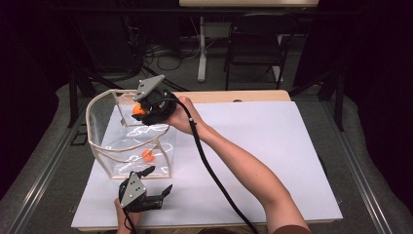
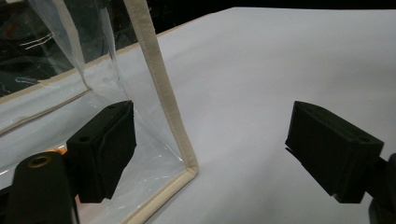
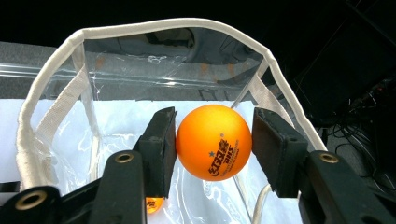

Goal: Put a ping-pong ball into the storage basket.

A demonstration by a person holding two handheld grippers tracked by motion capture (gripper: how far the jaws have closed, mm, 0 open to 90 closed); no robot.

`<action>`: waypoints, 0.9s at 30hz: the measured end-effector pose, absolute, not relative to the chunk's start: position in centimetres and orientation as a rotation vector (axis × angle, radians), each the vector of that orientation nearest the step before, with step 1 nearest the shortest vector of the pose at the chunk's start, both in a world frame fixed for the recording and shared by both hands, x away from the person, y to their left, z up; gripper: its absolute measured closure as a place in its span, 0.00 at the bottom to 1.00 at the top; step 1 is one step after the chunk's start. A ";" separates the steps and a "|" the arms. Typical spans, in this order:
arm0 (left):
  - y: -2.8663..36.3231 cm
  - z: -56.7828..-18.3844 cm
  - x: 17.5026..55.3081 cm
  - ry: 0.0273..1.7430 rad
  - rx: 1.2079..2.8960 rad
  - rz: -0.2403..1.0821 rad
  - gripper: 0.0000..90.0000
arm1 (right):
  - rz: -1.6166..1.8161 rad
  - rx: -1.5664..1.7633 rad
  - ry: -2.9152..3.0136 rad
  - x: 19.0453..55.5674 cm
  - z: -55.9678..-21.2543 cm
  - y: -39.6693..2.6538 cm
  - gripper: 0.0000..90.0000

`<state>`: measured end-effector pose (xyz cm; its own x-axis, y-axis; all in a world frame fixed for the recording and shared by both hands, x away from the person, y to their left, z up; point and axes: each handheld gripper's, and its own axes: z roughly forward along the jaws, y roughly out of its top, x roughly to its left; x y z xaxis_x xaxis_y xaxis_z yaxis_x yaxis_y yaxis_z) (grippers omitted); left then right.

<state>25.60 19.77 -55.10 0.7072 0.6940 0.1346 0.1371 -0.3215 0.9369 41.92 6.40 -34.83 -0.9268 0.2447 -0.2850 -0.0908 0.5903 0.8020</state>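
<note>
My right gripper (image 1: 141, 111) is shut on an orange ball (image 3: 213, 141) with printed marks and holds it over the open top of a clear plastic bag (image 1: 97, 112) with cream trim. In the right gripper view the bag's rim (image 3: 154, 25) arches beyond the ball. A second orange ball (image 1: 147, 155) lies on the bag's floor, and it also peeks out low beside my jaw (image 3: 154, 204). My left gripper (image 1: 160, 178) rests open on the white sheet at the bag's near side. The bag's corner seam (image 2: 161, 93) stands between its spread jaws, untouched by either pad.
A white sheet (image 1: 272, 146) covers the table, and its right half is bare. The right forearm crosses it diagonally, with a black cable trailing along. A dark chair (image 1: 255, 44) and cables stand on the floor beyond the table's far edge.
</note>
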 end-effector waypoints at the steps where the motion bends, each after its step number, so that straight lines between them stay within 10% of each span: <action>1: 19.8 -55.1 25.6 0.651 1.842 0.647 0.18 | 1.264 0.122 2.458 41.9 -34.8 6.5 0.56; 27: 19.7 -55.1 25.5 0.650 1.838 0.644 0.18 | 1.155 0.094 2.566 41.7 -35.9 8.8 0.56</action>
